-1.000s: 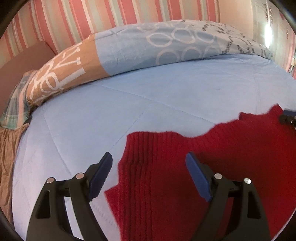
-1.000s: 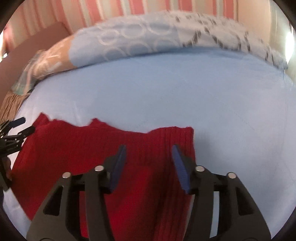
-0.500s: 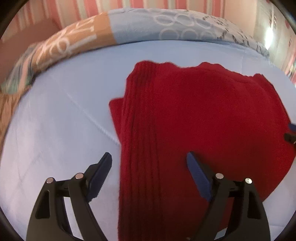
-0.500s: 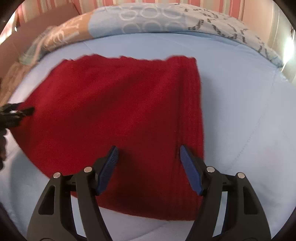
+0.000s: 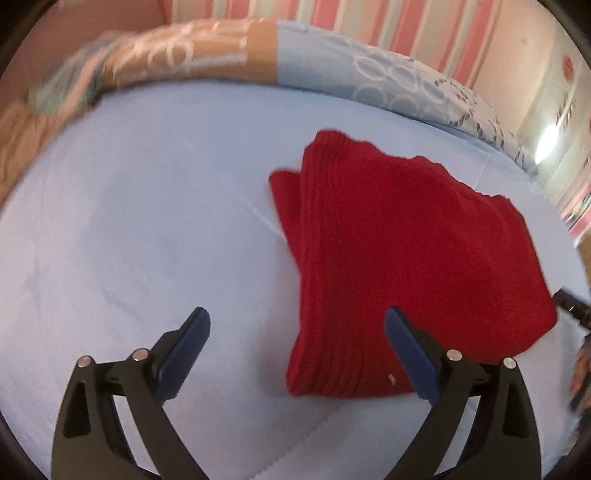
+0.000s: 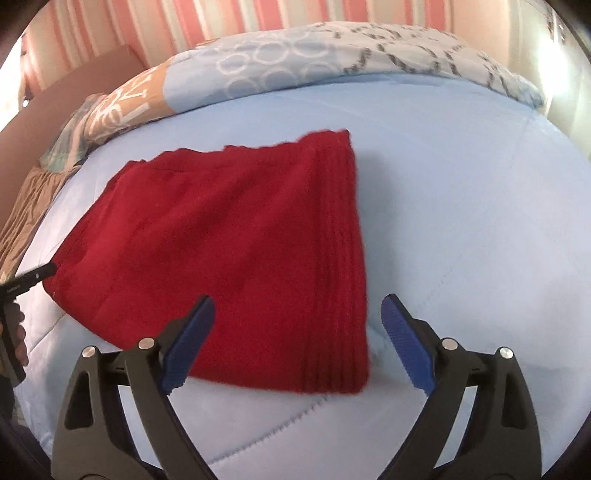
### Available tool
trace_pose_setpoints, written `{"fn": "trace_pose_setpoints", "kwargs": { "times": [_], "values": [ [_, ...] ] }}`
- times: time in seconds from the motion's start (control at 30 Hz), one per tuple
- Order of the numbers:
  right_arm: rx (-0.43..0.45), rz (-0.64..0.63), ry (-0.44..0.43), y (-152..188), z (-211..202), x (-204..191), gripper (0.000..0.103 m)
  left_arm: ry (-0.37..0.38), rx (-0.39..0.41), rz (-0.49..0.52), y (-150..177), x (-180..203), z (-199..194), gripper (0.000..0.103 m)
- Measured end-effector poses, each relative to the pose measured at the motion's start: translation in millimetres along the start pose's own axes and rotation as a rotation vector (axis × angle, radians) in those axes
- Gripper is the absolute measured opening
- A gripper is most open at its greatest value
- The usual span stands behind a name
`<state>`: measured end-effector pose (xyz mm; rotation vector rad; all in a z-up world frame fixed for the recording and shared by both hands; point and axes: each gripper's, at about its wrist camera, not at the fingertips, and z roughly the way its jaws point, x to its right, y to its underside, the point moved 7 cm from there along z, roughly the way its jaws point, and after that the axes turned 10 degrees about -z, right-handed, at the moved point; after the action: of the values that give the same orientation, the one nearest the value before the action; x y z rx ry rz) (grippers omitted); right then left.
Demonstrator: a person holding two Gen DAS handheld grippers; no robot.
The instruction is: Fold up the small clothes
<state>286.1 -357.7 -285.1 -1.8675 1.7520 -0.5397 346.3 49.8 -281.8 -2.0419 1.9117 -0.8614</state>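
From my left tool (image 5: 297,350) I see its two blue-padded fingers spread wide with nothing between them but the pale blue bed cover (image 5: 147,229) and the near left corner of the red knitted garment (image 5: 399,258). The right pad sits over the garment's near edge; I cannot tell whether it touches the knit. The garment lies folded flat on the bed, a ribbed band running down its left side, and a second layer of the same red peeks out from under that side at the far end. At the right rim of this view a dark piece of my other tool (image 5: 570,306) shows just beside the garment's right corner.

My right tool (image 6: 297,341) is also spread wide and grips nothing. Its left pad hangs over the garment's (image 6: 236,236) near edge, its right pad over bare bed cover (image 6: 461,192) just past the ribbed side. From here the garment reads as a rough rectangle, ribbing along its right edge, lying well short of the patterned quilt (image 6: 280,70) bunched along the far side of the bed. That quilt is light blue with white rings and has a tan panel to the left. Behind it runs a pink striped wall (image 6: 192,22). The left tool's tip (image 6: 33,278) pokes in at the left rim, just beside the garment's left corner.
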Motion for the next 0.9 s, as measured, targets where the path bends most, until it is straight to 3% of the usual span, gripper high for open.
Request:
{"fn": "trace_pose_setpoints", "kwargs": {
  "times": [0.1, 0.13, 0.17, 0.2, 0.3, 0.33, 0.5, 0.63, 0.8, 0.83, 0.87, 0.9],
  "values": [
    [-0.019, 0.017, 0.021, 7, 2, 1, 0.090, 0.091, 0.001, -0.017, 2, 11, -1, 0.094],
    [-0.012, 0.012, 0.022, 7, 0, -1, 0.090, 0.091, 0.002, -0.005, 3, 17, 0, 0.081],
    [-0.010, 0.007, 0.027, 8, -4, 0, 0.090, 0.091, -0.013, 0.020, 4, 24, 2, 0.053],
    [-0.009, -0.001, 0.027, 7, -6, -2, 0.090, 0.099, -0.030, 0.036, 6, 27, 3, 0.042],
    [-0.008, -0.008, 0.029, 4, -4, -4, 0.090, 0.102, -0.040, 0.091, 10, 36, 2, 0.026],
    [-0.008, -0.006, 0.030, 4, -4, -3, 0.090, 0.106, -0.041, 0.104, 11, 37, 0, 0.011],
    [-0.002, 0.008, 0.027, 4, -5, -2, 0.089, 0.107, -0.004, 0.114, 25, 26, -20, 0.011],
    [-0.019, -0.004, 0.024, 9, 0, -4, 0.089, 0.065, -0.044, 0.140, 58, 14, -12, 0.011],
    [-0.047, -0.019, 0.028, 11, 9, -8, 0.086, 0.034, -0.040, 0.136, 54, 13, -7, 0.018],
    [-0.040, -0.026, 0.032, 9, 6, -9, 0.086, 0.012, -0.030, 0.149, 52, 16, -12, 0.027],
    [-0.026, -0.036, 0.036, 6, 3, -11, 0.086, -0.012, -0.012, 0.164, 49, 19, -18, 0.045],
    [-0.011, -0.044, 0.038, 3, -2, -14, 0.086, -0.036, 0.017, 0.185, 44, 24, -29, 0.053]
  ]
}}
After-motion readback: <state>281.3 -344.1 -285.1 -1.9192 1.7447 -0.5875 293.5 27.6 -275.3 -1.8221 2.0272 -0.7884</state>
